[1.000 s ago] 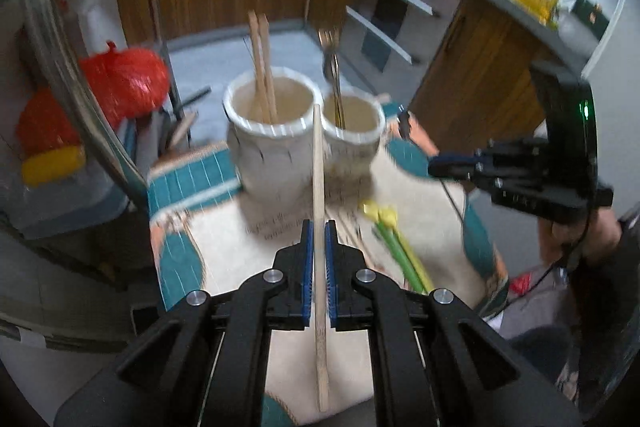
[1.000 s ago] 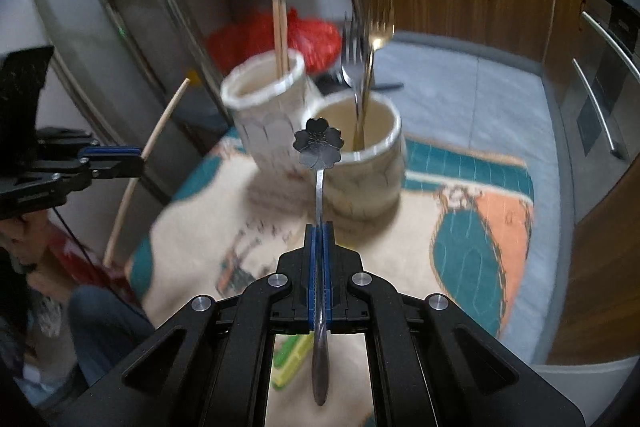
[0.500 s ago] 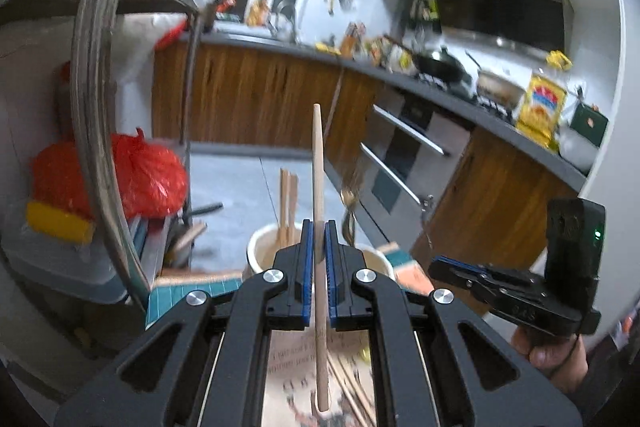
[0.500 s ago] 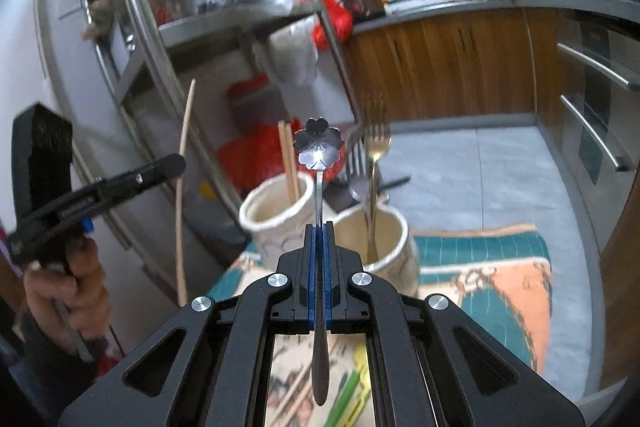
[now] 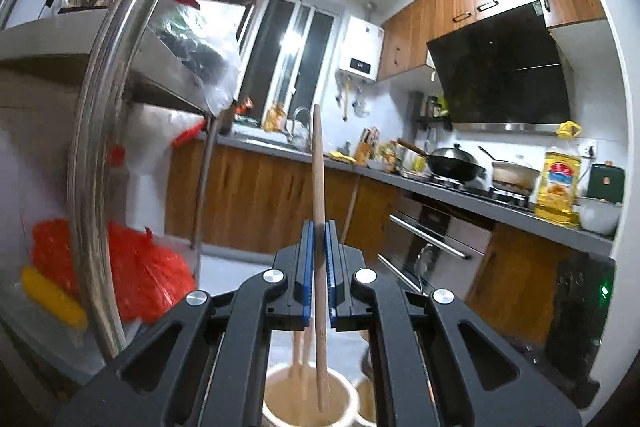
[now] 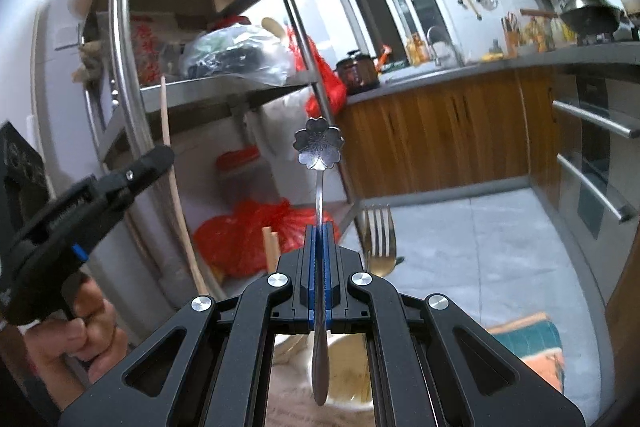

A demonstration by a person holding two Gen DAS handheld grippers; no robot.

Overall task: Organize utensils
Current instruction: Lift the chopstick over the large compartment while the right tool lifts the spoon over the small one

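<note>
Left gripper: jaws closed on a wooden chopstick, clamped mid-length. The stick's long axis runs 12 to 6 o'clock, nearly upright; its upper tip stands against the far window, its lower end hangs inside the mouth of a cream holder cup at 6 o'clock, alongside two more chopsticks already standing there.

Right gripper: jaws closed on a metal spoon. Its axis is likewise 12 to 6 o'clock, with the flower-shaped end uppermost and the rounded end hanging below the jaws, over a second cream cup. A gold fork stands at 1 o'clock of the jaws, tines up.

Surroundings: a steel shelf rack rises at 9 to 11 o'clock in both views, close to the left gripper's side, with a red bag on its lower tier. In the left wrist view a wok and an oil bottle stand at 3 o'clock.

Writing: the bottle's label is illegible.
</note>
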